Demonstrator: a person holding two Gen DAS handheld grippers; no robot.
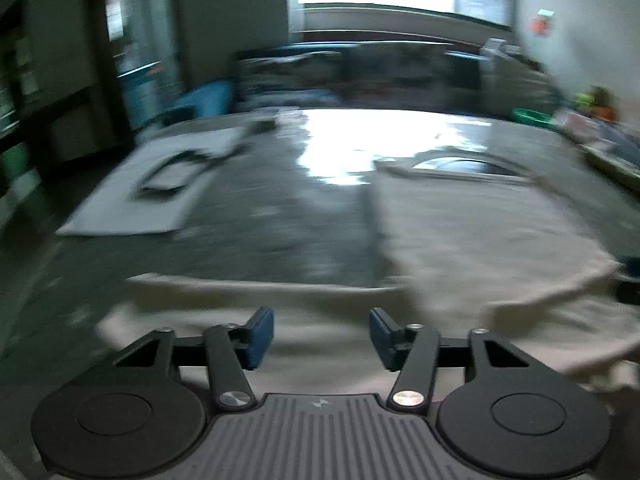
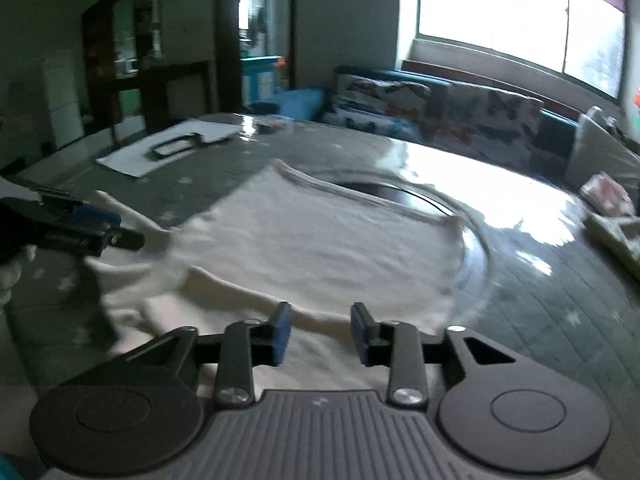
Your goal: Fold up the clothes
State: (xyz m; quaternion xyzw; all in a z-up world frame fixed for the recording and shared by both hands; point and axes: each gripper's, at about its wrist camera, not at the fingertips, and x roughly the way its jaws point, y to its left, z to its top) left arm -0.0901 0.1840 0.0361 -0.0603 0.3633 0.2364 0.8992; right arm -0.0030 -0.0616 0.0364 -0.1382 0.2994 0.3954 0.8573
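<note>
Grey worktop (image 2: 540, 320) carries a cream garment (image 2: 320, 240) spread flat; bare room lies beyond its edges. Left gripper (image 1: 321, 338) and right gripper (image 2: 321, 334) have jaws released, over the near hem.

Left hand-held gripper (image 1: 321, 336): jaws stand apart, nothing between the blue pads (image 1: 260, 336); it points forward and low.
Right hand-held gripper (image 2: 321, 334): jaws also apart, a clear gap between the blue pads (image 2: 283, 334), nothing held.
Position: in the right wrist view, the left hand-held gripper (image 2: 86, 222) is at the far left edge, well apart from the right one.
</note>
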